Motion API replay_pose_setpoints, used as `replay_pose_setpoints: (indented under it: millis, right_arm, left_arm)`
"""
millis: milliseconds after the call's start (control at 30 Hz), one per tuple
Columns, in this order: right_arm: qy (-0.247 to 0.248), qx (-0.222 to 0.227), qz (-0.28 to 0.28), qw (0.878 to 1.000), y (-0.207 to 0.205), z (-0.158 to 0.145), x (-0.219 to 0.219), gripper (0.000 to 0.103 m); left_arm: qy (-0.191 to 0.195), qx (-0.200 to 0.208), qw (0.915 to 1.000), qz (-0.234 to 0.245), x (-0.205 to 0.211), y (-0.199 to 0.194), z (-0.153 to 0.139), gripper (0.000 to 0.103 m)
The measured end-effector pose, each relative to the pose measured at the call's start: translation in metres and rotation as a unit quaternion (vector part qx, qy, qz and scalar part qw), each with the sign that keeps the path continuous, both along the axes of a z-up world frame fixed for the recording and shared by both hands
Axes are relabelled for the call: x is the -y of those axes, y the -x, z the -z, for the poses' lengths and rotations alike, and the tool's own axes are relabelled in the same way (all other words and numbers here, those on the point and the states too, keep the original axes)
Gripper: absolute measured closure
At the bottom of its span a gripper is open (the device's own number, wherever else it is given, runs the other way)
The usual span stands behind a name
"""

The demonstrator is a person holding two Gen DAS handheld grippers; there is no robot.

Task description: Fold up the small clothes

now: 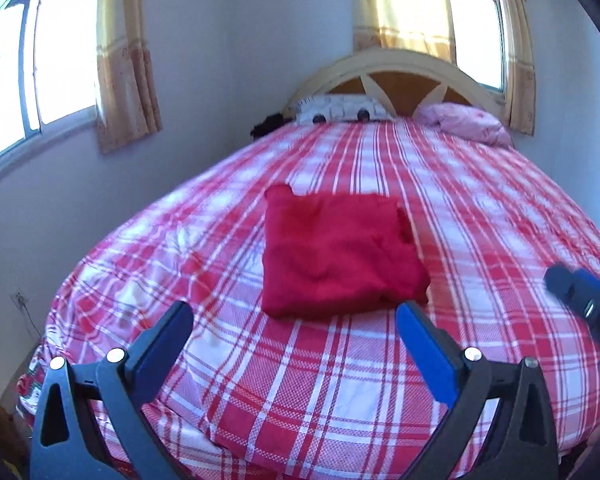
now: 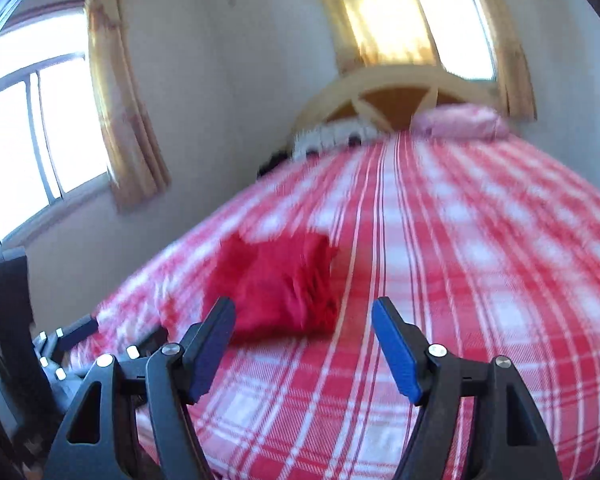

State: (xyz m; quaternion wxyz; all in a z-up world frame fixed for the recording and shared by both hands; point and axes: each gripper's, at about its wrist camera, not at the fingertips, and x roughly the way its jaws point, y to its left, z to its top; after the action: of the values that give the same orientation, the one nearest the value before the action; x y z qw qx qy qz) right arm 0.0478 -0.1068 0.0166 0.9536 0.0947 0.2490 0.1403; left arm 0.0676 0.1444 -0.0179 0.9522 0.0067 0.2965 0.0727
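Red garment (image 1: pixel 340 256) folded into rough square, lying mid-bed on red-white plaid bedspread (image 1: pixel 440 208). Left gripper (image 1: pixel 294 322) just short of garment's near edge, jaws spread wide, empty. Right gripper (image 2: pixel 304 316) right of garment, jaws apart, empty. Beyond garment: patterned pillow (image 1: pixel 340 108), pink pillow (image 1: pixel 464 122), arched headboard (image 1: pixel 400 76). Nothing between grippers and garment.

Garment (image 1: pixel 340 252) was solid red; bedspread (image 1: pixel 440 184) red-and-white plaid; curtains (image 1: pixel 126 72) tan; gripper pads (image 1: pixel 428 356) blue; one pillow (image 1: pixel 464 122) pink.
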Motion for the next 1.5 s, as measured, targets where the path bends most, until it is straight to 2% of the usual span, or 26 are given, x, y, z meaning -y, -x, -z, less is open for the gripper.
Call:
replay_pose_setpoints:
  millis: [133, 233, 367, 500, 633, 800, 1100, 1500]
  right_arm:
    - [-0.006, 0.065, 0.008, 0.998, 0.015, -0.028, -0.004, 0.023]
    - [0.021, 0.13, 0.017, 0.991, 0.036, -0.036, -0.016, 0.014]
    - [0.04, 0.161, 0.026, 0.986, 0.049, -0.038, -0.024, 0.014]
    - [0.038, 0.146, 0.031, 0.988, 0.044, -0.034, -0.023, 0.014]
    - [0.029, 0.127, 0.039, 0.991, 0.04, -0.027, -0.019, 0.014]
    - [0.014, 0.1, 0.042, 0.994, 0.033, -0.017, -0.013, 0.014]
    - [0.011, 0.104, 0.045, 0.994, 0.036, -0.015, -0.011, 0.014]
    - [0.009, 0.092, 0.042, 0.995, 0.033, -0.011, -0.012, 0.014]
  left_arm:
    - [-0.008, 0.022, 0.9997, -0.01, 0.003, 0.013, -0.019, 0.0]
    - [-0.011, 0.046, 0.9987, -0.02, 0.002, 0.023, -0.031, 0.0]
    - [0.002, 0.064, 0.9975, -0.03, -0.001, 0.032, -0.04, 0.0]
    - [0.005, 0.074, 0.9965, -0.039, -0.003, 0.035, -0.043, 0.0]
    - [-0.012, 0.088, 0.9947, -0.053, 0.001, 0.039, -0.043, 0.0]
    - [-0.025, 0.088, 0.9947, -0.047, 0.008, 0.039, -0.042, 0.0]
    - [-0.046, 0.122, 0.9904, -0.047, 0.019, 0.049, -0.047, 0.0]
    - [-0.043, 0.107, 0.9925, -0.04, 0.023, 0.046, -0.046, 0.0]
